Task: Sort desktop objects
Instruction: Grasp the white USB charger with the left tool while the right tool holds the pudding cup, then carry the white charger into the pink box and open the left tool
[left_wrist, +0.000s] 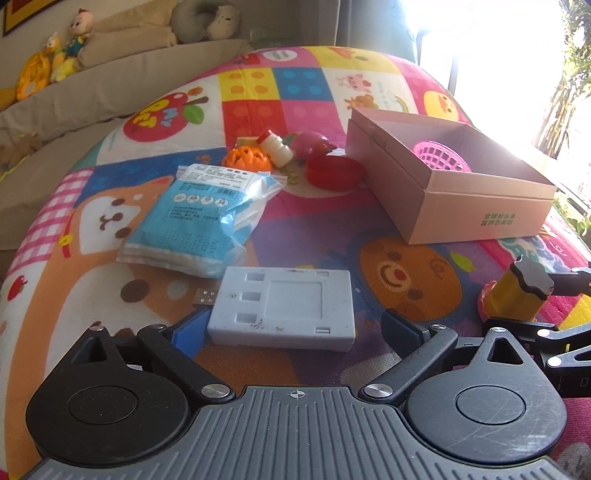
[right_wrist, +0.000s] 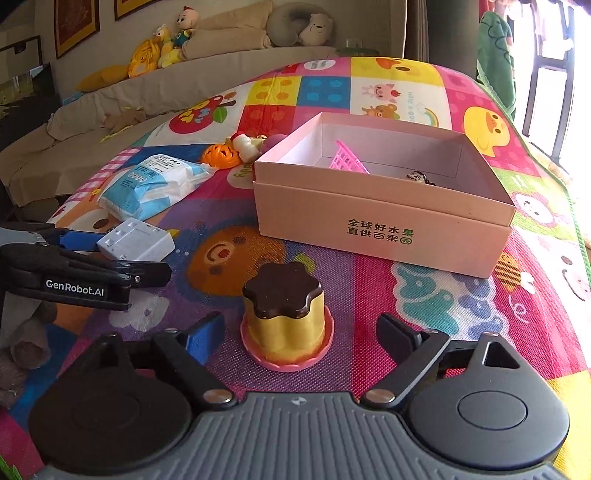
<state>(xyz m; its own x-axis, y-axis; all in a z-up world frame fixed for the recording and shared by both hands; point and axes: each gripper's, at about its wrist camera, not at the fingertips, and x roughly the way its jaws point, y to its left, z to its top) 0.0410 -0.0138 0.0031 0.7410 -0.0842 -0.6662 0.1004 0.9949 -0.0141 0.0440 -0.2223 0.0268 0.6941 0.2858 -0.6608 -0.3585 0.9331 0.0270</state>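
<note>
**On the play mat: two grippers set around two objects**

On the colourful mat (left_wrist: 295, 92), the left gripper (left_wrist: 295, 326) was held with its jaws wide apart around a grey plastic charger (left_wrist: 284, 306); the pads were not seen pressing on it, and its near edge was partly hidden behind the fingers. The right gripper (right_wrist: 297, 338) was seen open around a toy pudding (right_wrist: 286, 314), a gap showing on both sides. Beyond lay a blue packet (left_wrist: 195, 218) and a cluster of small toys (left_wrist: 273, 151), too crowded together to be told apart fully. A pink box (right_wrist: 384, 218) stood open; a pink basket (right_wrist: 347, 160) inside was half hidden by its wall, and a small dark object beside it could not be identified.
</note>
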